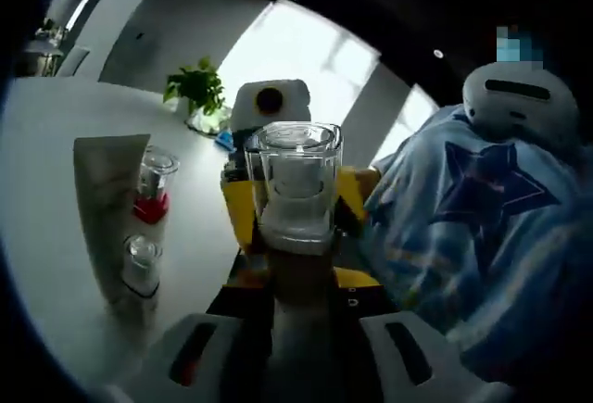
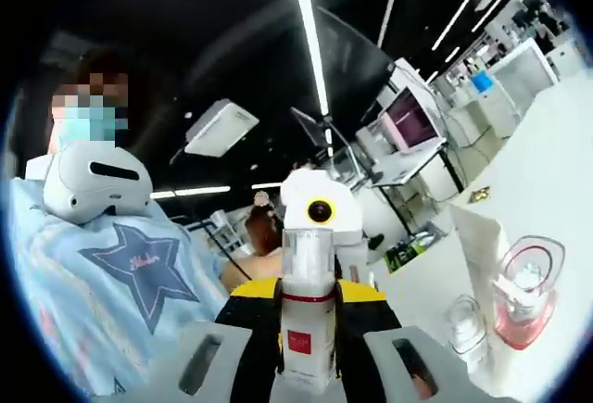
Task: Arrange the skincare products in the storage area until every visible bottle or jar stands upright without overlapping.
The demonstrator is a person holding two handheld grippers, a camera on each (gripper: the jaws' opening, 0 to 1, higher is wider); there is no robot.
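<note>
A bottle (image 1: 296, 176) with a clear square cap stands upright between my left gripper's (image 1: 301, 333) jaws, which close on its lower body. The yellow-and-black right gripper (image 1: 295, 213) faces me from behind it, jaws flanking the bottle at cap level. In the right gripper view the same bottle (image 2: 306, 329) has a white body, a red band and a red label. It sits between my right gripper's (image 2: 306, 361) jaws, with the left gripper (image 2: 306, 294) pressed in from the far side. The bottle's base is hidden.
On the white table (image 1: 56, 144) stand a flat tube (image 1: 107, 204), a red-filled bottle (image 1: 154, 190) and a small clear jar (image 1: 141, 262); they are tube (image 2: 477, 236), bottle (image 2: 528, 292), jar (image 2: 463, 324) in the right gripper view. A potted plant (image 1: 196, 88) stands further back. A person in a blue shirt (image 1: 482, 227) is close by.
</note>
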